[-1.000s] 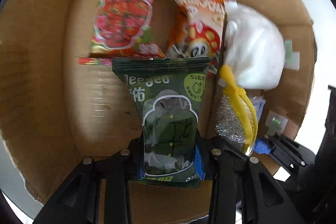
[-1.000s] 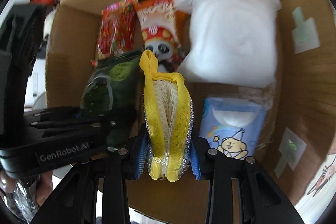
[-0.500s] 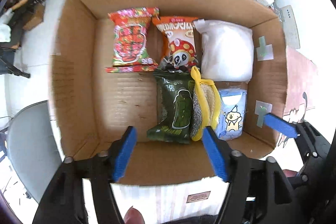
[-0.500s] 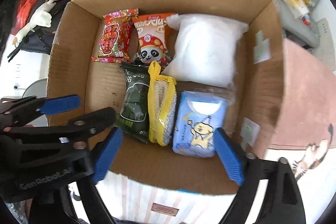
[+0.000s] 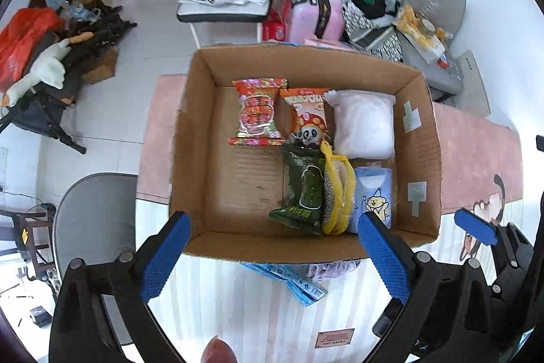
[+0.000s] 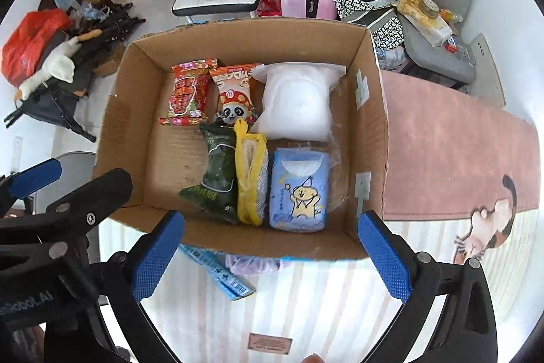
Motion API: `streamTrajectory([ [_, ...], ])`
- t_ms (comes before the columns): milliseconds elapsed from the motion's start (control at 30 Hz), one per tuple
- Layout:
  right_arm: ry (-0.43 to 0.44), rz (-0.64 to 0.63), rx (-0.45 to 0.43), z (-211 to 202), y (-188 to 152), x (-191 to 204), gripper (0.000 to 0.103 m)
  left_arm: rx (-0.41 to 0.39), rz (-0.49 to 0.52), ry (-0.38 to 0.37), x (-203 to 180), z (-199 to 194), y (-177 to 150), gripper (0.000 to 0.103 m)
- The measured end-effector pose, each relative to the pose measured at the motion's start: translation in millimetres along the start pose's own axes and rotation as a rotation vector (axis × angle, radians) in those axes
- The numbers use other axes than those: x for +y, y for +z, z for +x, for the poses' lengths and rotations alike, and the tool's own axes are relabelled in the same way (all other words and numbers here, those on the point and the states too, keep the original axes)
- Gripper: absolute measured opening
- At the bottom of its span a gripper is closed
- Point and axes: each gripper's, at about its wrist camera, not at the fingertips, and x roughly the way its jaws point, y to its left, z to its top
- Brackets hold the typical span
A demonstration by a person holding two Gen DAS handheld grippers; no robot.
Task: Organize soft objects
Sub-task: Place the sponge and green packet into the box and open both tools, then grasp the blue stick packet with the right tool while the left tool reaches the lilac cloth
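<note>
An open cardboard box (image 5: 190, 138) holds a red snack packet (image 5: 258, 114), an orange panda packet (image 5: 307, 114), a white bag (image 5: 363, 125) and a blue tissue pack (image 5: 374, 193). The green snack packet (image 5: 306, 189) and the yellow-edged scouring sponge (image 5: 336, 193) lie side by side in the front row. High above the box's front wall, my left gripper (image 5: 272, 220) points down, jaws opening, nothing between them. My right gripper (image 6: 270, 216) hangs likewise over the front wall (image 6: 272, 244), jaws opening and empty, above the sponge (image 6: 251, 176) and green packet (image 6: 217, 172).
A flat blue packet (image 5: 289, 278) and a lilac cloth (image 5: 333, 267) lie on the striped tablecloth (image 5: 238, 312) in front of the box. The box floor's left half (image 5: 244, 179) is bare. A grey chair (image 5: 95, 220) stands at the left; a pink suitcase (image 5: 319, 9) and clutter lie behind.
Both grippers let go, the left of the green packet and the right of the sponge. They opened wide and rose out of the box. Both items now lie on the box floor.
</note>
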Motion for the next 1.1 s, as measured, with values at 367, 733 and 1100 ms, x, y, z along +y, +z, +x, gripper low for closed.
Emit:
streamTrajectory([
  [367,0.176,0.242,-0.016,18.7,-97.2,-51.4,0.103,-0.02,-0.112,0.073,17.5,15.8,-91.8,0.101],
  [733,0.254,0.359,0.14,133.4,-118.3,-35.4,0.087,0.169,-0.175,0.113,43.8,101.9,-128.8,0.1],
  [1100,0.245,0.328,0.172,154.4,-126.0,-22.6,0.025,0.209,-0.193,0.101,57.3,121.5,-131.3,0.1],
])
